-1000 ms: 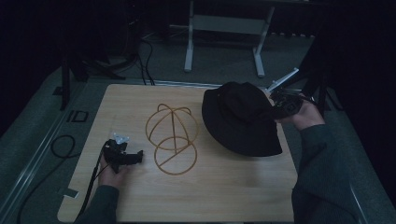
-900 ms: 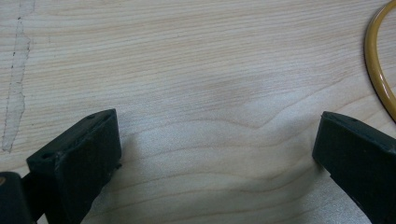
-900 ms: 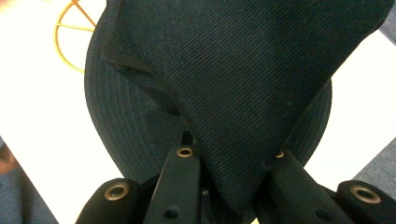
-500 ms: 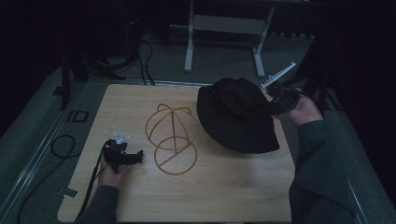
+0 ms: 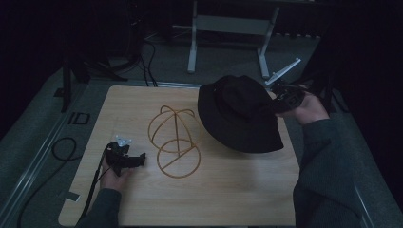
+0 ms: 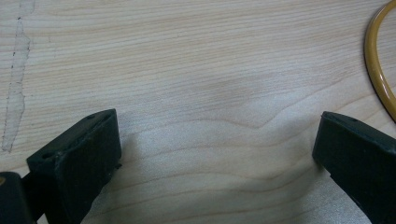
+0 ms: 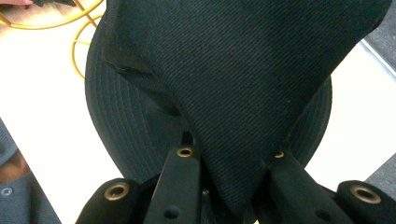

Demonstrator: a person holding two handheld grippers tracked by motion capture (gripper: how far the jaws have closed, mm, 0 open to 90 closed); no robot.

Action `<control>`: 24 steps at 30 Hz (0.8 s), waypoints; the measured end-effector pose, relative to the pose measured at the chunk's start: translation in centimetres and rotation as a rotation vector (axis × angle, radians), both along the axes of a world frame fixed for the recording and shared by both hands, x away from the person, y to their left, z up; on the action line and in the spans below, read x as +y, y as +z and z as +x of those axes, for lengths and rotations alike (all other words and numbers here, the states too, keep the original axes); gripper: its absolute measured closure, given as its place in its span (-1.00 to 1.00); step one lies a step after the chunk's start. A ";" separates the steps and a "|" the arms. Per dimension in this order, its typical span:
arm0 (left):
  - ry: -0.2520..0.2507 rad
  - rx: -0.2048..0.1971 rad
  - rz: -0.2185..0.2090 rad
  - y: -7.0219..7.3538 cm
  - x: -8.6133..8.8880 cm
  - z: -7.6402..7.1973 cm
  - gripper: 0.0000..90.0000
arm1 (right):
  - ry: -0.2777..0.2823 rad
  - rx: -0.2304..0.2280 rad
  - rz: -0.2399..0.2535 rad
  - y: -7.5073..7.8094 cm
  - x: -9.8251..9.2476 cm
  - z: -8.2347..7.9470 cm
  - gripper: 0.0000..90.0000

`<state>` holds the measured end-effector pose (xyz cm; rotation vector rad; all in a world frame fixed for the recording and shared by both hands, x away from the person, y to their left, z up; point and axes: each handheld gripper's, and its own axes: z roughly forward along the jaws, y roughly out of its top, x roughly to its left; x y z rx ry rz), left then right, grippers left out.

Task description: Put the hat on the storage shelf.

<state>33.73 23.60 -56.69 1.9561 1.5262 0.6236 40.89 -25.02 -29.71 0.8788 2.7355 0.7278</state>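
A: Where is the black hat (image 5: 240, 114) sitting, and what is your right gripper (image 5: 280, 100) doing to it?

B: You are holding the hat over the right half of the wooden table (image 5: 228, 199), toward the far right corner; part of its brim is hanging above the boards near the right edge; whether the low side is touching the wood, I cannot tell; in the right gripper view your jaws are pinching a fold of the crown fabric (image 7: 233, 93), pressed in on it from both sides, with the ribbed brim (image 7: 116, 121) spreading out behind.

A: And the left gripper (image 5: 124, 159)?

B: You are resting it near the left edge of the table, closer to the near side; in the left gripper view its jaws are standing spread wide with bare wood between them; nothing is sitting in the gap.

A: What is lying between the two?

B: The yellow wire hat stand (image 5: 173, 140) is sitting about the middle of the table, just left of the hat and just right of your left gripper; its ring base is lying flat and its dome of hoops is tilting toward the far side; one curve of it (image 6: 378, 70) is showing at the right of the left gripper view; the hat is beside the stand, not on it.
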 end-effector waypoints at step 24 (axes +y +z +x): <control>-0.001 0.000 0.001 0.0 0.0 0.0 -0.97 | 0.044 -0.028 0.016 2.7 0.7 -0.2 0.88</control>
